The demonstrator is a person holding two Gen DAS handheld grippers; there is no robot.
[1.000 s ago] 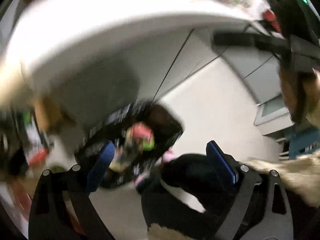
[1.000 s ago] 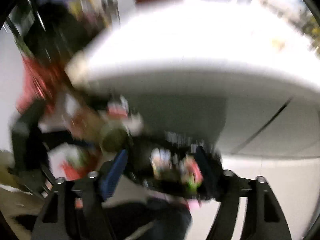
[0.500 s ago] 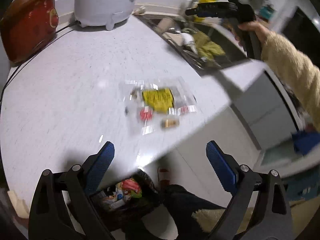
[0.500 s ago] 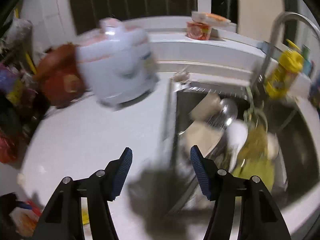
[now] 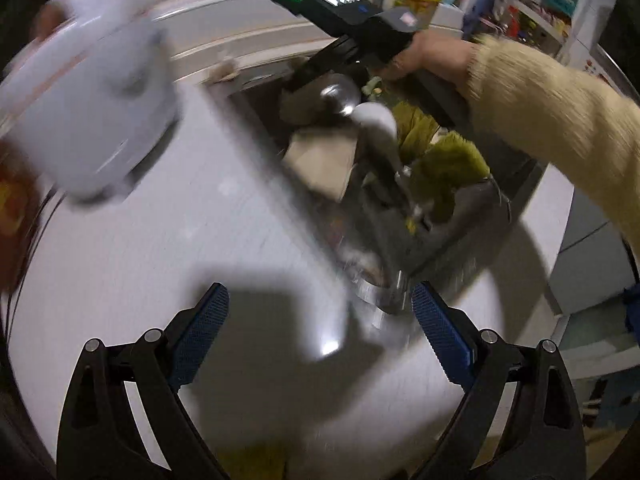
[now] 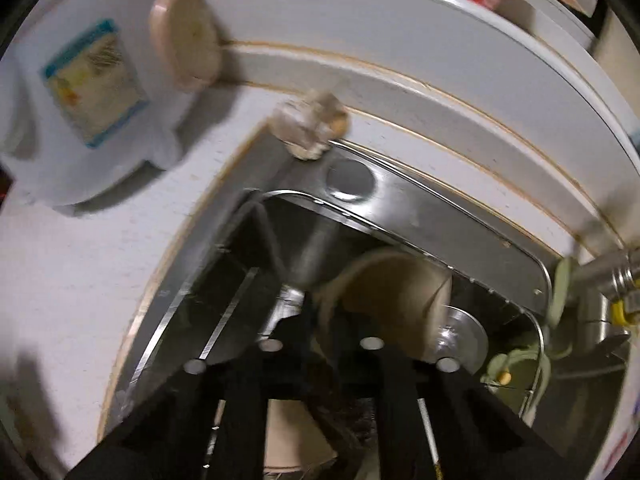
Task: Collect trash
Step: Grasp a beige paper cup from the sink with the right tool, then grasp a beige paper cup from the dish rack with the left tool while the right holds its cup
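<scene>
Crumpled clear wrapper (image 5: 374, 306), blurred, on the white desk (image 5: 160, 240) by the sink (image 5: 460, 216) edge, just inside the right blue pad (image 5: 440, 336) of the left claw (image 5: 320, 328). Half a second back, farther ahead of that claw; now between its released, wide-spread arms, so probably near ready for a pinch. Right claw (image 6: 310, 316), spread earlier, now clenched low over the sink, seemingly on nothing, though tips too dark to be sure. Second plastic scrap (image 6: 308, 128) at the sink's far corner, well beyond it.
</scene>
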